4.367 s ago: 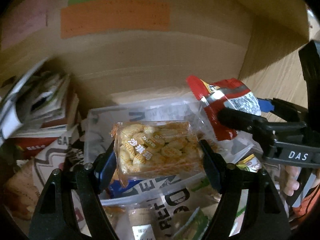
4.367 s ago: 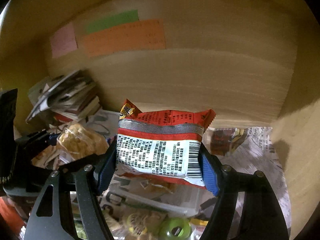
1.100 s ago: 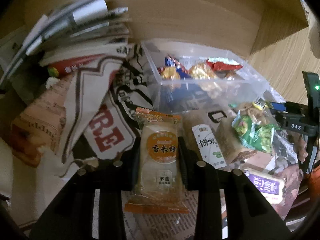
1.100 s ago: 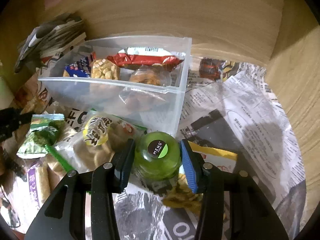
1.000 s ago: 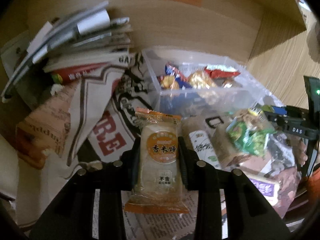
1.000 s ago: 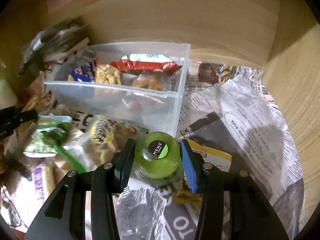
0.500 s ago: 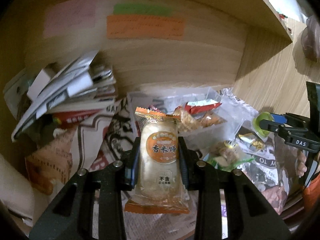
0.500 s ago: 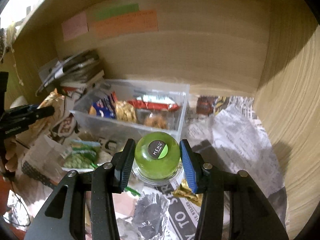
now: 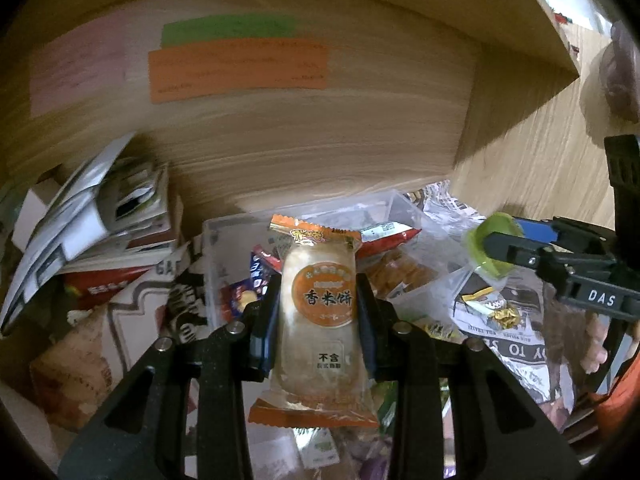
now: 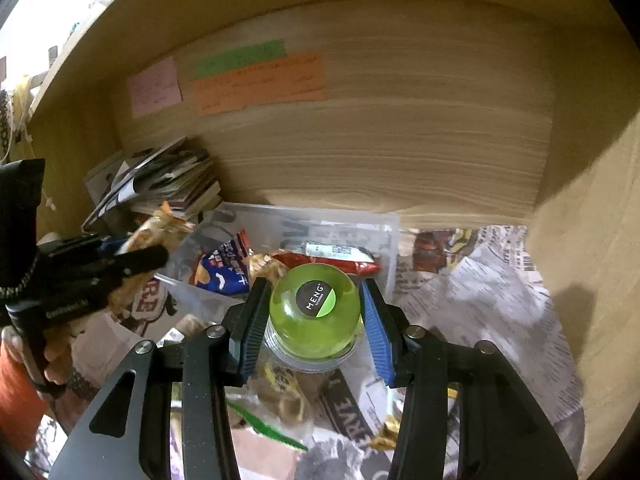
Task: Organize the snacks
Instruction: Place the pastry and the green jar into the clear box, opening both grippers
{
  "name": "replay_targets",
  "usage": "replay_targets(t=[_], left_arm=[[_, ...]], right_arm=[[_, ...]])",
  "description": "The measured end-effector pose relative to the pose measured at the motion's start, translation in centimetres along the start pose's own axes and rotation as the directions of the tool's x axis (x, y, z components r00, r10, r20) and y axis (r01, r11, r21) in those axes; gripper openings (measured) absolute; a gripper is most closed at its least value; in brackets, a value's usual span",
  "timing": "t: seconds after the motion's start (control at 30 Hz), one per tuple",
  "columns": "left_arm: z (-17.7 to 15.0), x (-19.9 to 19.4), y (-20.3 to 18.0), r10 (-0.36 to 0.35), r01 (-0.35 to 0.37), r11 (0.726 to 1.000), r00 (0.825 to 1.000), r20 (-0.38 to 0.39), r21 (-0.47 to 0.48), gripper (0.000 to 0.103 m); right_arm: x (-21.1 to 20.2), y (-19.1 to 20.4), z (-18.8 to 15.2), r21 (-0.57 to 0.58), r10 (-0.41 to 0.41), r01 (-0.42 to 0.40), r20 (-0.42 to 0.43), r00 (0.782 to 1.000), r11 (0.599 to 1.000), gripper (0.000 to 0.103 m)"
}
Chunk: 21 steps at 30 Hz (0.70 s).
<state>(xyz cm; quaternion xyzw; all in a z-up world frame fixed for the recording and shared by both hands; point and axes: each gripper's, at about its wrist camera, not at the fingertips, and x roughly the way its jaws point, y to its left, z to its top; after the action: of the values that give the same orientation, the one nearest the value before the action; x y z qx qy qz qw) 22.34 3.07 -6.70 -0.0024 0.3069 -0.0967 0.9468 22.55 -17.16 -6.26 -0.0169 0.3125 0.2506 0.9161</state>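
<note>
My left gripper (image 9: 318, 312) is shut on an orange-edged rice cracker packet (image 9: 320, 312), held upright in the air in front of the clear plastic bin (image 9: 216, 256). My right gripper (image 10: 314, 312) is shut on a green jelly cup (image 10: 314, 312) with a black and green round label, lifted above the newspaper. The bin (image 10: 384, 236) holds a red packet (image 10: 336, 258), a blue packet (image 10: 222, 270) and golden snacks. Each gripper shows in the other's view: the right one (image 9: 496, 250) with the green cup at the right, the left one (image 10: 140, 248) with the cracker at the left.
A stack of books and magazines (image 9: 92, 224) leans at the back left. Newspaper (image 10: 480, 292) covers the shelf floor, with loose snack packets (image 9: 492, 312) on it. Wooden walls close the back and right side (image 10: 580, 280). Coloured paper notes (image 9: 236, 68) stick to the back wall.
Both grippers have risen with their loads, the cracker packet and the green cup, off the littered newspaper. The bin now sits lower and closer behind them, and more of the back wall shows.
</note>
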Motion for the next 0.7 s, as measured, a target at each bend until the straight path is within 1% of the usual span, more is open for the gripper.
replay_targets(t=[0.33,0.5,0.7], left_arm=[[1.5,3.6,-0.5,-0.011,0.010,1.000,0.999,-0.035,-0.013,0.034],[2.0,5.4,0.4,-0.018,0.015,0.999,0.998,-0.065,-0.040,0.034],[2.2,7.5,1.5,0.013,-0.022,0.997,0.995,-0.100,-0.079,0.034]], right_arm=[[3.9,0.3,1.1,-0.022,0.009,-0.011,-0.056,0.998,1.000,0.042],[5.7,0.5,1.4,-0.030,0.014,-0.017,-0.092,0.996,0.999,0.042],[7.3,0.5,1.2,-0.034,0.010,-0.014,-0.125,0.992,0.999,0.042]])
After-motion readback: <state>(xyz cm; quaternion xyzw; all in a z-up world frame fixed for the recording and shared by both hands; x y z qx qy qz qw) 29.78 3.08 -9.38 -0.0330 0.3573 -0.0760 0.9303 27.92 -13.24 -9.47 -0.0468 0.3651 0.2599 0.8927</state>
